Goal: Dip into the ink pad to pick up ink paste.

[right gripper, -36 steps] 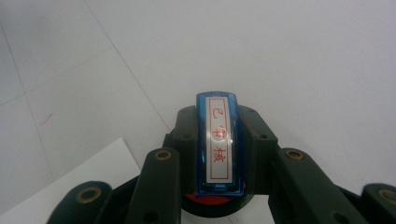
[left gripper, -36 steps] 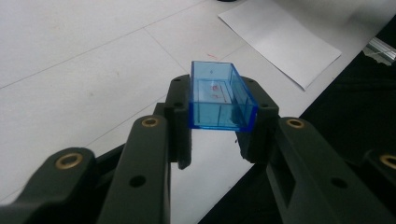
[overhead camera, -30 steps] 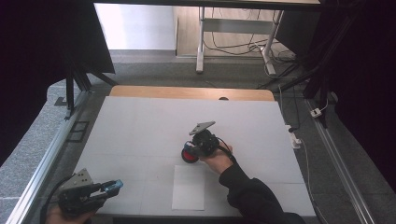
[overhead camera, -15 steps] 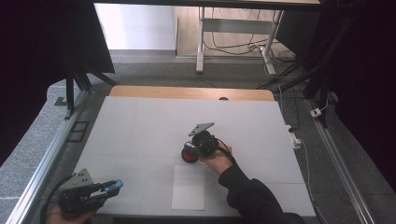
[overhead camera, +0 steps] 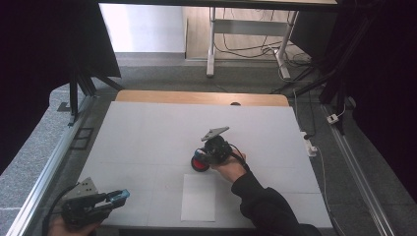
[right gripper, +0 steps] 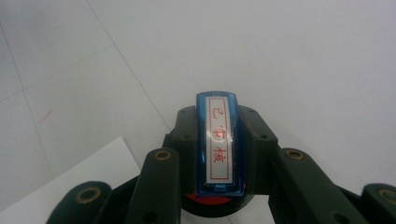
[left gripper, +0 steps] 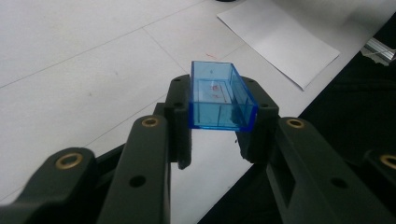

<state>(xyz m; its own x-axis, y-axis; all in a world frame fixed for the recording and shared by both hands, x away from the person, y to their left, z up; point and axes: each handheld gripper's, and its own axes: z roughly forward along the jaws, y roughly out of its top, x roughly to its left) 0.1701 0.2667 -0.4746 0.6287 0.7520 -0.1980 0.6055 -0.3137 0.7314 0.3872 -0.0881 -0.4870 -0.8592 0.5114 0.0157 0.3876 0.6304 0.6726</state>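
At the near-left corner of the tabletop (overhead camera: 147, 128), the left gripper (overhead camera: 110, 199) rests low in the person's hand, jaws clenched on a clear blue cap (left gripper: 219, 95). Cap is pinched by its two long walls, open side up, sitting near the jaw tips. Risk: walls are thin plastic and the bite is shallow, so a tilt or knock could let it pop out, or it could flex and skew.

Just beyond, a white paper sheet (overhead camera: 199, 196) lies flat near the front edge, loose. Risk: a dragged cable or sleeve could shift it.

Mid-tabletop, the right gripper (overhead camera: 204, 156) is grasping a blue stamp (right gripper: 219, 144) across its narrow sides; white label with red characters faces the camera, red ink base (overhead camera: 199, 162) below, at or close to the tabletop, just past the sheet's far edge. Cannot tell whether the base touches.

Judged concerns:
- Red face could smear the bare tabletop if lowered off the sheet.
- Stamp could rotate in the jaws when pressed, printing crooked.
- Recapping needs both held parts aligned; an off-axis approach would jam or dislodge one.
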